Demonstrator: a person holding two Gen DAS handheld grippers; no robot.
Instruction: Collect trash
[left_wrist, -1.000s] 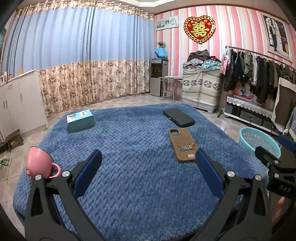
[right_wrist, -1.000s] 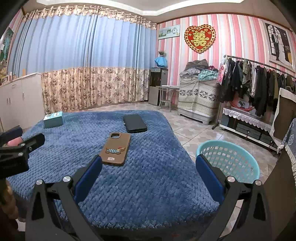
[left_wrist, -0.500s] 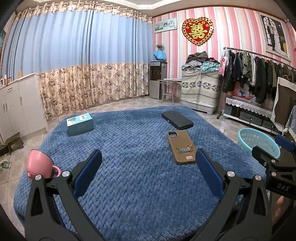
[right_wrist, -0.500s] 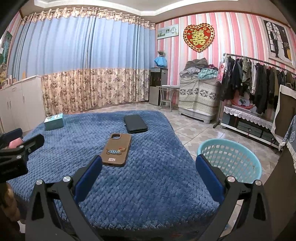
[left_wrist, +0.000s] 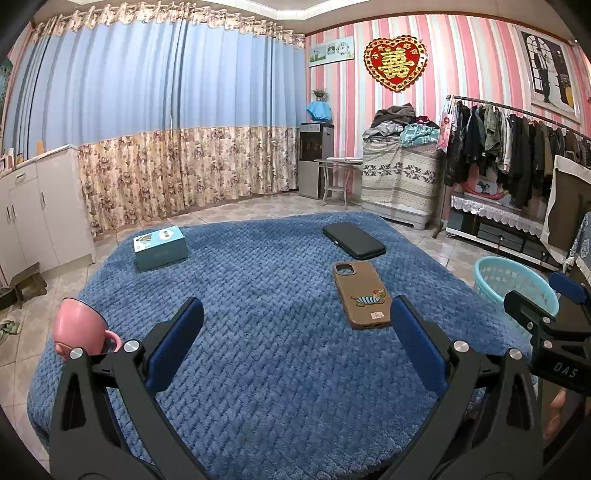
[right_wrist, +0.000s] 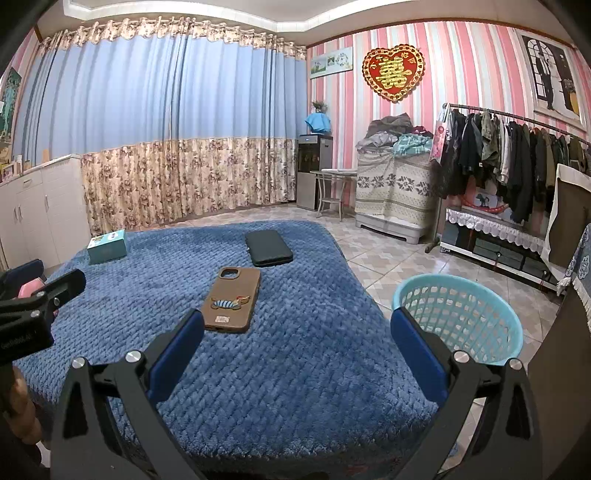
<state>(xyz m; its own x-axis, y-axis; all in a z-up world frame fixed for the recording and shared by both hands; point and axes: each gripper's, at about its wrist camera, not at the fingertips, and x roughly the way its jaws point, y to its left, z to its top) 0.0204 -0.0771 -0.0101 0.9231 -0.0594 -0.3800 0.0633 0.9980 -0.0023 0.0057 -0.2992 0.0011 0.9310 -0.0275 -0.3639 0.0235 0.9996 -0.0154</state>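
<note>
A light blue plastic basket (right_wrist: 458, 317) stands on the tiled floor right of the blue blanket-covered table (right_wrist: 295, 369); it also shows in the left wrist view (left_wrist: 513, 278). My left gripper (left_wrist: 295, 339) is open and empty above the table's near part. My right gripper (right_wrist: 297, 349) is open and empty near the table's right front, its right finger in front of the basket. On the table lie a teal box (left_wrist: 160, 247), a brown phone case (left_wrist: 362, 293), a black case (left_wrist: 352, 240) and a pink cup (left_wrist: 79, 328).
White cabinets (left_wrist: 37, 206) stand at the left. A clothes rack (left_wrist: 517, 147), a covered pile (left_wrist: 399, 173) and a water dispenser (left_wrist: 314, 158) line the far wall. The right gripper's side shows at the right edge of the left wrist view (left_wrist: 554, 343).
Both views have shifted slightly; the table items sit a little lower and nearer in the frames. Both grippers stay open and empty.
</note>
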